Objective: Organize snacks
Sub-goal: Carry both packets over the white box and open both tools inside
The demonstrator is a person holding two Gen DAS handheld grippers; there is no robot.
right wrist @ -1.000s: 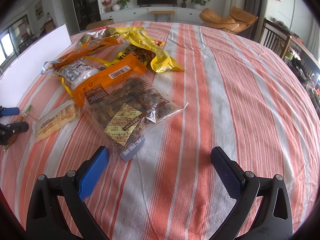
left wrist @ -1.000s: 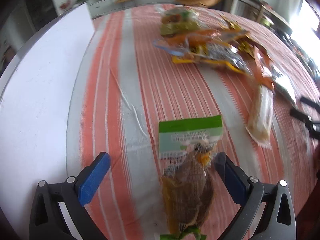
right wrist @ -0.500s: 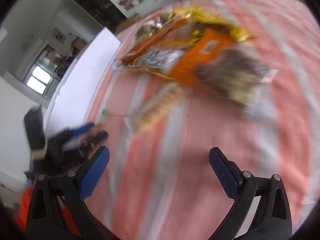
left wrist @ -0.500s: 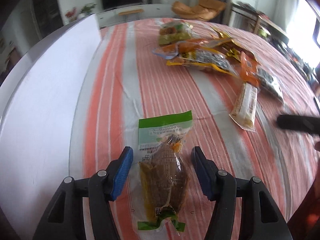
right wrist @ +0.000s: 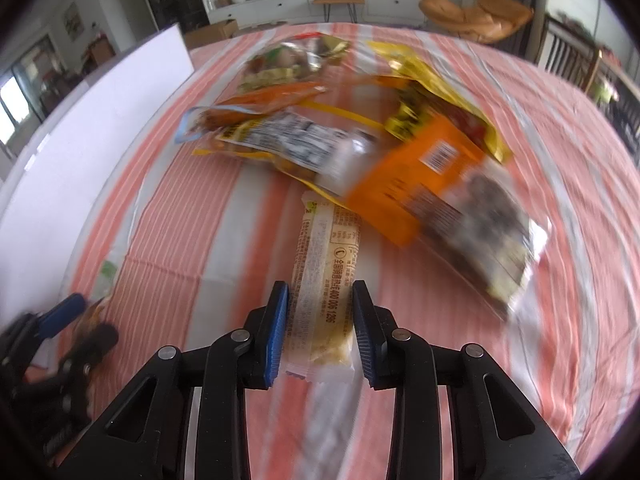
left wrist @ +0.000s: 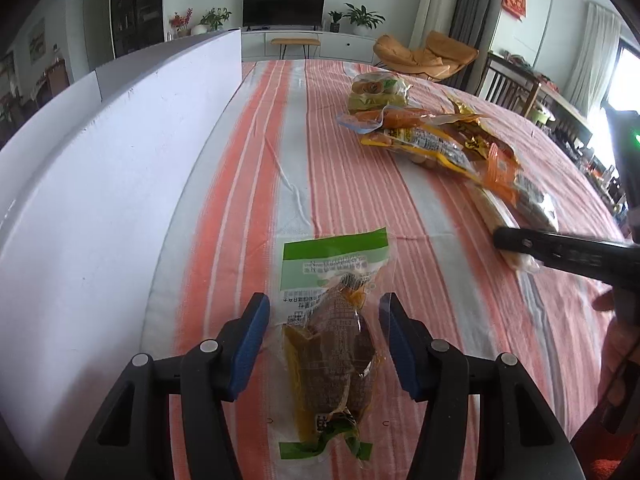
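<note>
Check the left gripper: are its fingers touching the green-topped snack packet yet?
Apart. The left wrist view shows striped cloth between each blue finger of the left gripper and the green-topped snack packet; it only straddles it.

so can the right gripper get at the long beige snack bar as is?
Probably yes: the right gripper already straddles the beige snack bar, fingers either side. The orange packet overlaps only its far end.

L gripper (left wrist: 324,340) low over bench w/ striped cloth (left wrist: 248,184); jaws part-closed around green-topped clear snack pack (left wrist: 332,320), small gaps each side. White board (left wrist: 100,184) along left edge. Snack pile (left wrist: 424,136) far right; R gripper (left wrist: 560,252) over a pale long packet (left wrist: 496,216).
</note>
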